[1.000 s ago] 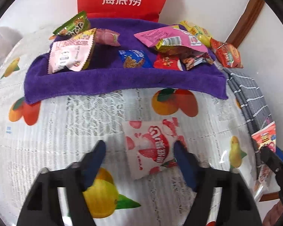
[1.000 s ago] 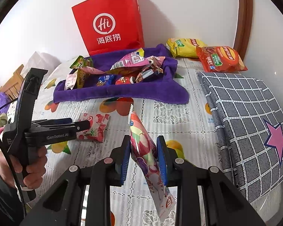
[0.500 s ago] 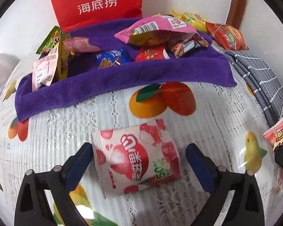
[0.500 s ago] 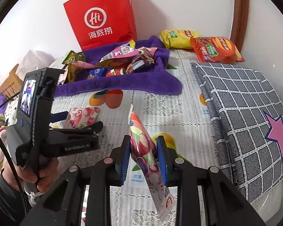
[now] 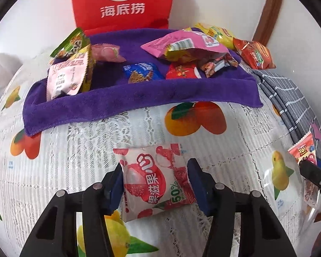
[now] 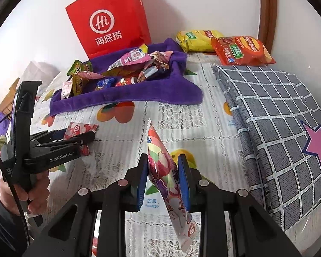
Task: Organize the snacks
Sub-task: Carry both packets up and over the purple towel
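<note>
A white and red lychee jelly packet (image 5: 154, 180) lies on the fruit-print tablecloth (image 5: 75, 150). My left gripper (image 5: 155, 165) has it between its blue pads; the jaws are closing and both pads touch its sides. In the right wrist view the left gripper (image 6: 77, 136), held by a hand, points at the same packet (image 6: 79, 128). My right gripper (image 6: 163, 158) is shut on a long colourful packet (image 6: 154, 141), held on edge above the cloth. The purple towel (image 5: 139, 98) behind holds several snack packets.
A red paper bag (image 6: 109, 21) stands against the wall behind the purple towel (image 6: 139, 94). A yellow chip bag (image 6: 194, 39) and an orange one (image 6: 239, 49) lie at the back right. A grey checked cloth (image 6: 278, 117) covers the table's right side.
The left gripper came forward over the lychee packet, spread its jaws wide around it, then narrowed them onto its sides. The right gripper and its long packet stayed put.
</note>
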Available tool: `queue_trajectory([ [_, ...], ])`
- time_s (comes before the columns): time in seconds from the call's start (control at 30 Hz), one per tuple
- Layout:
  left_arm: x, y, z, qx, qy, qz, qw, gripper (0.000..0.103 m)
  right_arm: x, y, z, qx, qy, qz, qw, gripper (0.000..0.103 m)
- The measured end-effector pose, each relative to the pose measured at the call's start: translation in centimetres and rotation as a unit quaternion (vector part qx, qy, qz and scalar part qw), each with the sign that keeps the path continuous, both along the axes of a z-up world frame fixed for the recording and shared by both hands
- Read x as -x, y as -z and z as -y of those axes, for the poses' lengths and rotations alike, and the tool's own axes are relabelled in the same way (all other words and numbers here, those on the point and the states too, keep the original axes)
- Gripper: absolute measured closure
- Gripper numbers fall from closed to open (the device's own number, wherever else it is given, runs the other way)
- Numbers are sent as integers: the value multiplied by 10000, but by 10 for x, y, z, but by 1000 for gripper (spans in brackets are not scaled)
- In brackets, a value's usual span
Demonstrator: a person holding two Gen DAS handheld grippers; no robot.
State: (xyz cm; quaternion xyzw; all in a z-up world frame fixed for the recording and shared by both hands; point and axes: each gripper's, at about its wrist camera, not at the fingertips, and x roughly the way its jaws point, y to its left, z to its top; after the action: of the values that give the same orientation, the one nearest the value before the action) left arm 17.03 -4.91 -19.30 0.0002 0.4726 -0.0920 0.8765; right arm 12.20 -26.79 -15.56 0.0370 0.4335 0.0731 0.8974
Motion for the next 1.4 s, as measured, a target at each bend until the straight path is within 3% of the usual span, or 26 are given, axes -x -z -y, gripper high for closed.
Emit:
queue_trajectory([
  [0.47, -1, -35, -33, 299, -276, 7, 9992, 54, -4, -38, -30, 65, -183, 388, 9991, 75],
  [1.1, -22, -100, -75, 274, -475, 502, 9972, 54, -35, -94, -79, 159, -336, 899, 9953, 75],
  [1.4, -49, -120, -80, 229, -460, 659, 9965, 54, -65, -107, -86, 183, -257, 1014, 9943, 75],
])
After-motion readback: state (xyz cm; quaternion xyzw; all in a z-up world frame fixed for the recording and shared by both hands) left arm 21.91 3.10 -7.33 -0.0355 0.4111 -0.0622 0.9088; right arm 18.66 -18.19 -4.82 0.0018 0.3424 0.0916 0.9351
